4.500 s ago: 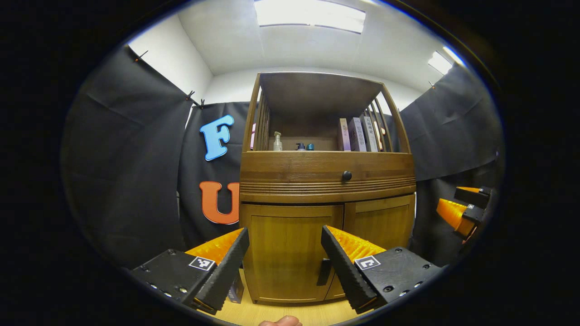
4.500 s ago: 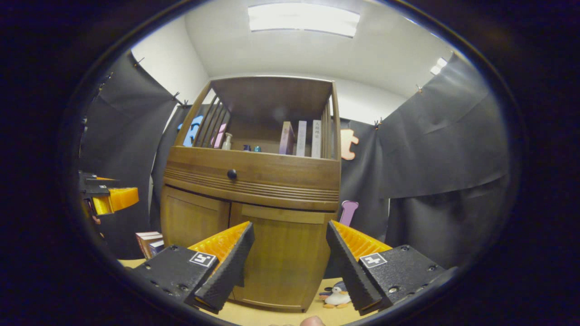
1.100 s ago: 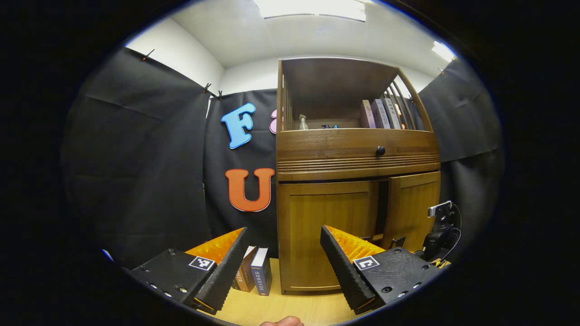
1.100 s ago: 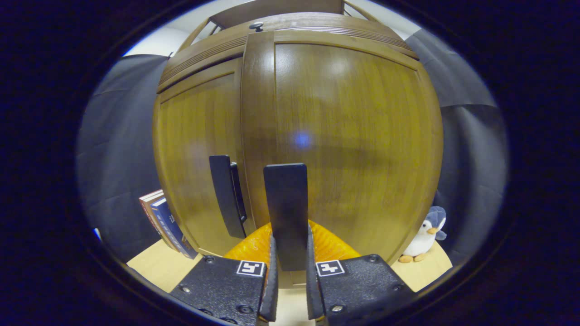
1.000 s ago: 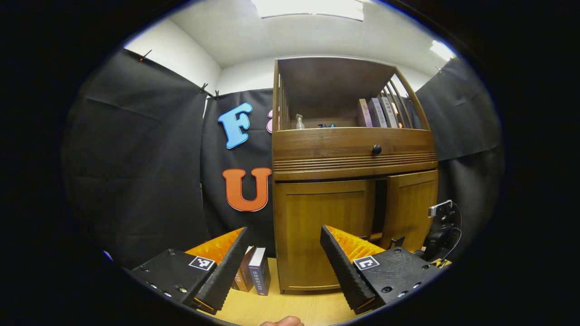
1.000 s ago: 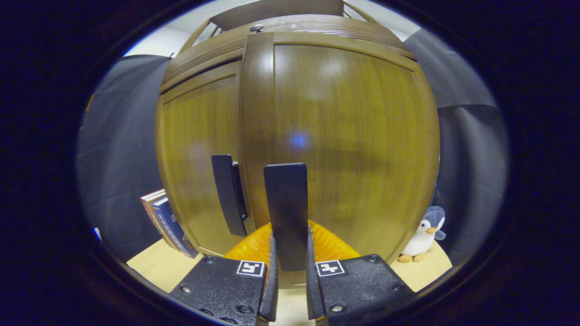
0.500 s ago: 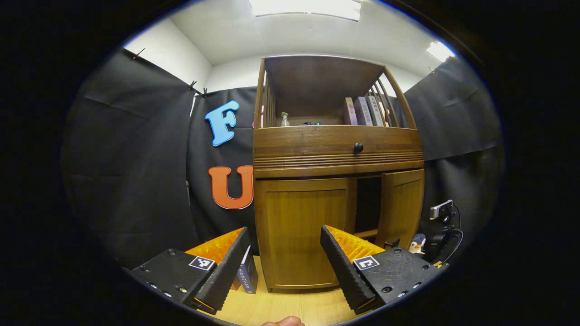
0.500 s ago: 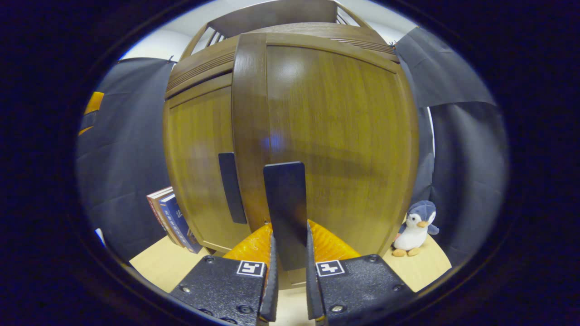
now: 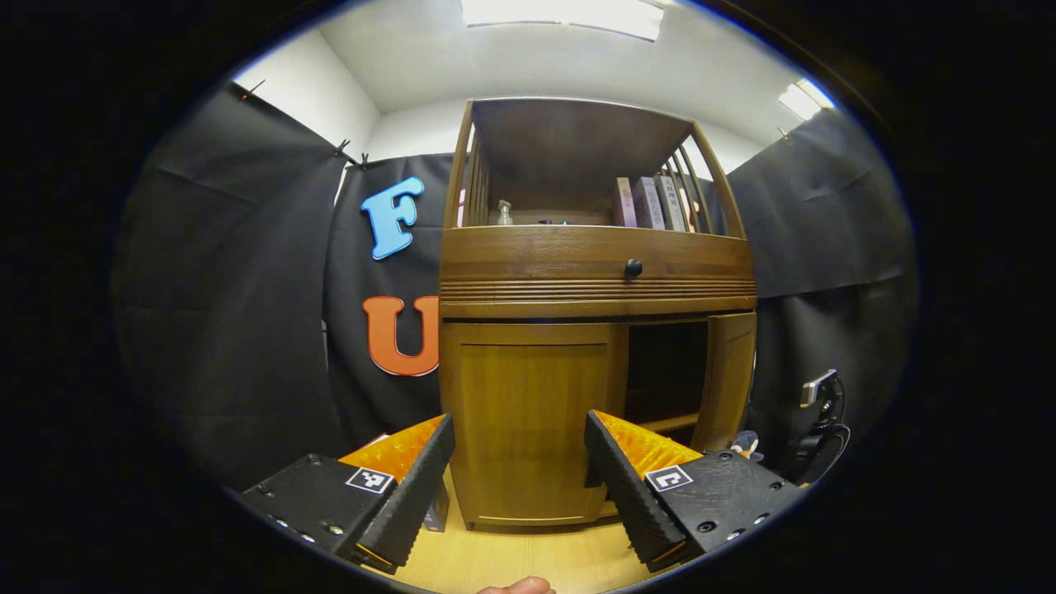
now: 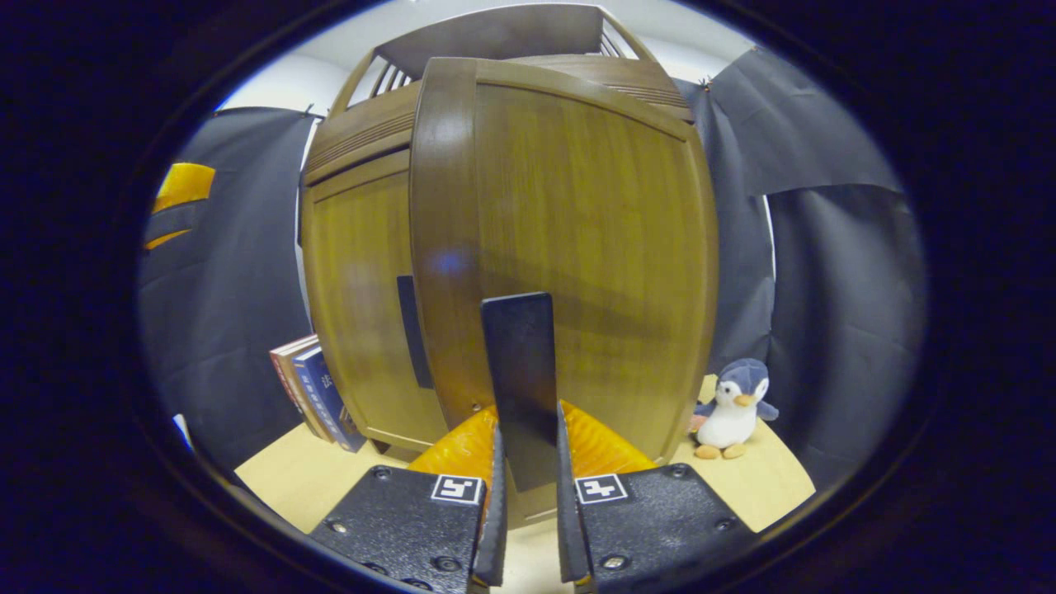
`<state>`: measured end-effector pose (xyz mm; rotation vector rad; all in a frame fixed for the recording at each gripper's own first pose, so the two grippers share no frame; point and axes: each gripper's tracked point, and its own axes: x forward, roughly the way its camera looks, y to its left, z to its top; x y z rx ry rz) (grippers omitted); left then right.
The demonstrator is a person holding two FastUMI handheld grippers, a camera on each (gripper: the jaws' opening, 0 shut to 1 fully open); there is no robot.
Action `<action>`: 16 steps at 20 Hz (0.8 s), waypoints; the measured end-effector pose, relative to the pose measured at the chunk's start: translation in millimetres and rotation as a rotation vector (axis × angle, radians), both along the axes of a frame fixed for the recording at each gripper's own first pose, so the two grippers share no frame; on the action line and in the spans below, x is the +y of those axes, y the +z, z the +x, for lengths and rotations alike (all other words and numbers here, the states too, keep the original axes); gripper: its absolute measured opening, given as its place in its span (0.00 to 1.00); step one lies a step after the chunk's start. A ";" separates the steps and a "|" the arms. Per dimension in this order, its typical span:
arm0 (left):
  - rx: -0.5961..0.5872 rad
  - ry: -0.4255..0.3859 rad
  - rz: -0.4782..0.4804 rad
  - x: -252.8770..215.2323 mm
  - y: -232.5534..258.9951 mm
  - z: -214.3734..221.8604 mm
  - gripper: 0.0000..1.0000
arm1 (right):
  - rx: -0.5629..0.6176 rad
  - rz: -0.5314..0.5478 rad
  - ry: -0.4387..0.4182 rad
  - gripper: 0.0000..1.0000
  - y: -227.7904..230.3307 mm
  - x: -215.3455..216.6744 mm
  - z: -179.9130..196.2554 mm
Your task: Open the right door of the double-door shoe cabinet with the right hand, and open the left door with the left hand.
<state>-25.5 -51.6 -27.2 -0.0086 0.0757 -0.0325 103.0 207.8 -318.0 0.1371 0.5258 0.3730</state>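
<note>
- The right gripper is clamped on the flat dark bar handle of the brown wooden right door, which stands partly swung out from the tall wooden shoe cabinet.
- The left gripper hangs wide apart and empty in front of the shut brown wooden left door.
- Both doors look stiff, hinged and fairly light; I'd expect them to swing along an arc rather than pull straight.
- The left door's dark bar handle, by its inner edge, seems the place to grip.
- A small plush penguin sits near the right door's path.
</note>
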 end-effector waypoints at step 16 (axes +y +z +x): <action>0.020 -0.142 -0.013 -69.1 -6.5 9.8 0.95 | 0.016 -0.039 -0.081 0.25 -1.8 -6.8 -2.4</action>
